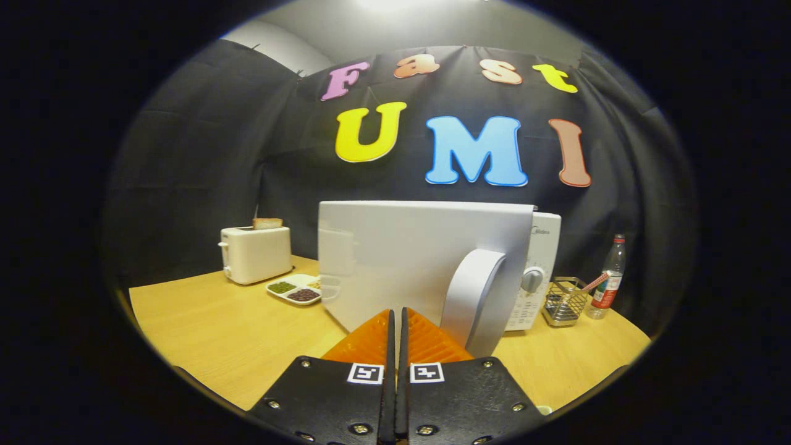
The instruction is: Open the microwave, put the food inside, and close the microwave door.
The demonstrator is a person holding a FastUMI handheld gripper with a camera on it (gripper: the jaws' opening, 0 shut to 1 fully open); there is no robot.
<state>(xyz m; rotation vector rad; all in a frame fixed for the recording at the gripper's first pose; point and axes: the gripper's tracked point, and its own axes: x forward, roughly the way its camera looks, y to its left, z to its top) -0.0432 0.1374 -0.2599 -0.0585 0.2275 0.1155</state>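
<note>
- The tongs (396,315) are pressed together, the two fingers side by side with only a thin seam between them; nothing is pinched.
- The white box-shaped microwave (547,247) stands on the pale wooden table (204,327), just ahead of the fingertips.
- The white microwave door (408,259) is swung out toward the tongs, its flat face turned this way and filling the room directly ahead of the fingertips.
- The curved white door handle (473,296) stands just right of the fingertips, very near them; whether it touches them cannot be told.
- The lower edge of the door lies just beyond the fingertips, close above the table.
- The round grey dial (532,279) sits on the microwave's control panel, right of the handle.
- Left of the door, a white sectioned dish holding green and dark beans (293,289) lies on the table, its right end hidden behind the door's edge.
- A white two-slot toaster (256,253) with a slice of bread (267,223) standing in it sits beyond that dish, near the table's far left edge.
- Right of the microwave, a small wire mesh basket (563,303) and a clear plastic bottle with a red label (609,278) stand close to the table's right edge.
- Bare table surface lies open to the left of the tongs, up to the near left edge.
</note>
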